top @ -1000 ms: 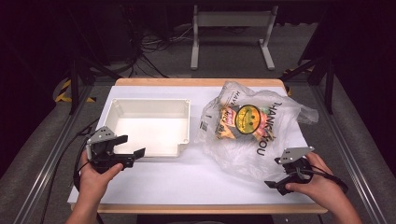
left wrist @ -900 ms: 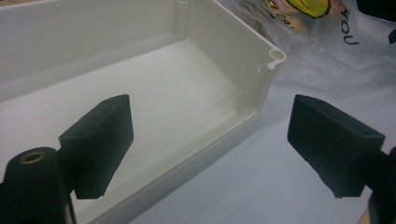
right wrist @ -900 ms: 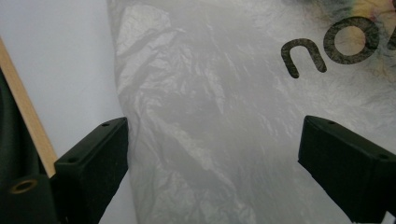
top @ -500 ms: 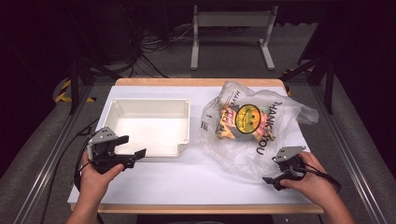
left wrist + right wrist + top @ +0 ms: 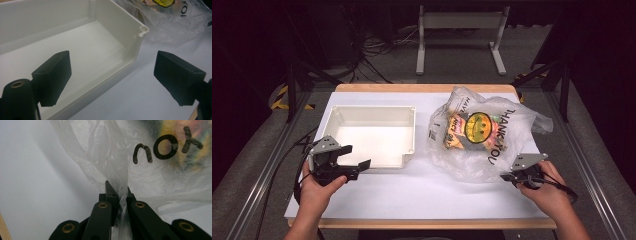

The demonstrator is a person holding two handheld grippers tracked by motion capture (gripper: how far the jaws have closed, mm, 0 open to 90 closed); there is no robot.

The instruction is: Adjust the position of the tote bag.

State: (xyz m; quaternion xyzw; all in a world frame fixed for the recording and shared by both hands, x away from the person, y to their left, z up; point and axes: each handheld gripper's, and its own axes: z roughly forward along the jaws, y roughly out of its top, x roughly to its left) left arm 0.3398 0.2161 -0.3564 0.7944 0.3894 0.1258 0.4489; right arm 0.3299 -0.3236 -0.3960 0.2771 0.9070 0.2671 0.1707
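A clear plastic bag (image 5: 482,135) printed with a smiley face and "THANK YOU" lies on the right of the white table (image 5: 422,190), with colourful packets inside. My right gripper (image 5: 511,176) sits at the bag's near right edge. Its jaws have just been closing and are now shut on a fold of the bag's film (image 5: 120,187). A white rectangular bin (image 5: 372,135) stands on the left, nothing inside it. My left gripper (image 5: 357,167) is open at the bin's near left corner, one finger (image 5: 53,75) over the bin (image 5: 75,50), the other over the table.
The table's wooden front edge (image 5: 422,223) runs close to both hands. Cables trail off the left side (image 5: 287,155). A metal stand (image 5: 459,35) and dark floor lie beyond the far edge.
My right gripper has closed on the bag's near edge; its jaws stood apart a second ago. The left gripper and the bin have not moved.
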